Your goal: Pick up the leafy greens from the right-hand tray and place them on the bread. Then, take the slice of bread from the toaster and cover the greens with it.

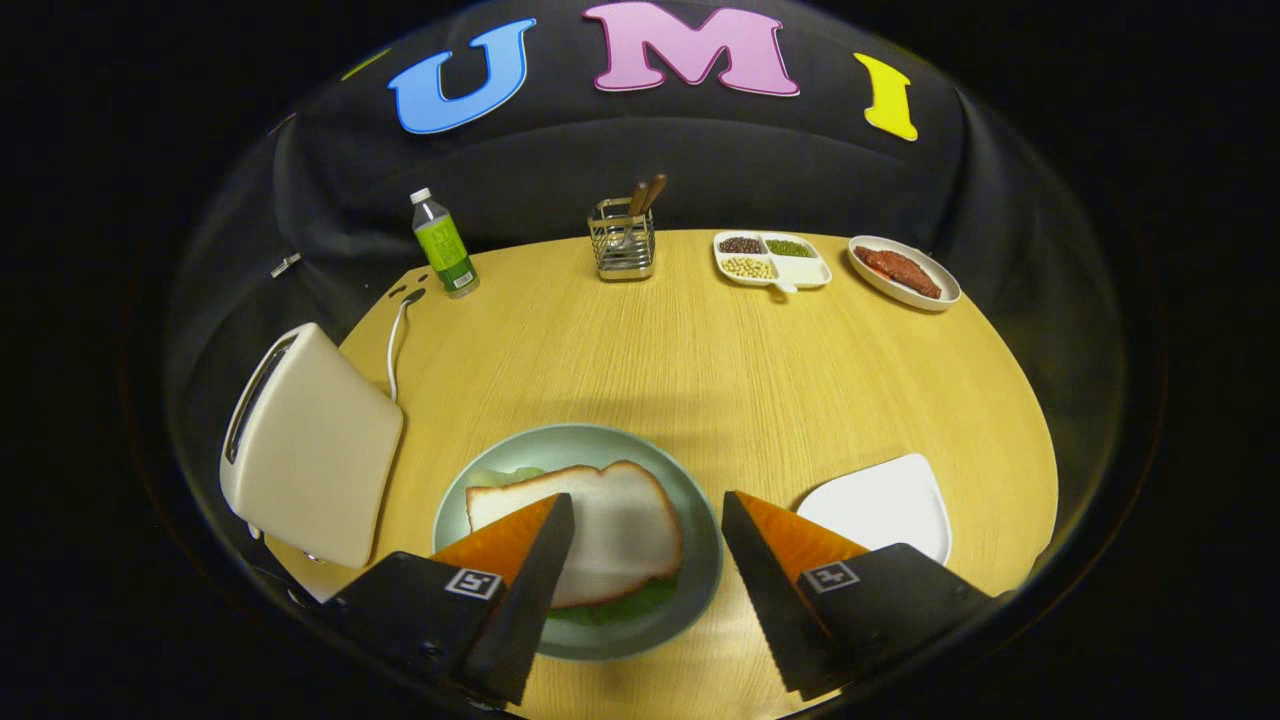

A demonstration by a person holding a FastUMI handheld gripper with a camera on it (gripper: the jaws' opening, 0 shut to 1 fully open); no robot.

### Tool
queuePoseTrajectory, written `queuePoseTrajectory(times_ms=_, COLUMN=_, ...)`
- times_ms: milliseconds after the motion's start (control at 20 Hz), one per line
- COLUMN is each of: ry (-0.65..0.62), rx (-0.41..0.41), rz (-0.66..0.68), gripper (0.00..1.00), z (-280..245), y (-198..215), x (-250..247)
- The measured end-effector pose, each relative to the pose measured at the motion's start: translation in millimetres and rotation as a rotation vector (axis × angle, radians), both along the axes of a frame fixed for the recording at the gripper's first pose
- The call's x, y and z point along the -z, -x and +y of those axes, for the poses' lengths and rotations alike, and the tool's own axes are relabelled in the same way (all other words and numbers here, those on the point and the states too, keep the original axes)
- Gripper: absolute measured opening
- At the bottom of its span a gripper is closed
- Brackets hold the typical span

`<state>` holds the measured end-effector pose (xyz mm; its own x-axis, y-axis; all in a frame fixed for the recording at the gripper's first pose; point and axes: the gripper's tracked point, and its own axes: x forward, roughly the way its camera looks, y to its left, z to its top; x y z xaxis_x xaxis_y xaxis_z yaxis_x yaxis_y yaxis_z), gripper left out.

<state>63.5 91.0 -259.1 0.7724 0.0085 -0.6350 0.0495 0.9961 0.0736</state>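
Spread wide and holding nothing, the jaws of the gripper [648,540] are seen above a bread slice [615,535] laid over leafy greens [615,603] on the green plate [700,560].

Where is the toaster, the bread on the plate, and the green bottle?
toaster [315,445]: gripper view, on its wide side wall.
bread [620,525]: gripper view, middle of the top slice, between the open fingers.
green bottle [443,247]: gripper view, on its label.
gripper [648,545]: gripper view, midway between its tips, holding nothing.
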Motion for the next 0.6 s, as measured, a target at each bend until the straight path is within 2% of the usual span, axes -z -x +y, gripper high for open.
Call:
queuePoseTrajectory(times_ms=100, ry=0.027, rx=-0.002, rz=-0.041, gripper=1.00, z=-7, y=1, x=-19)
queuePoseTrajectory(times_ms=250, ry=0.071, rx=0.000, rz=-0.145, gripper=1.00, z=-18, y=1, x=-63)
queuePoseTrajectory(times_ms=600, ry=0.106, rx=0.045, rz=-0.434, gripper=1.00, z=-45, y=8, x=-200)
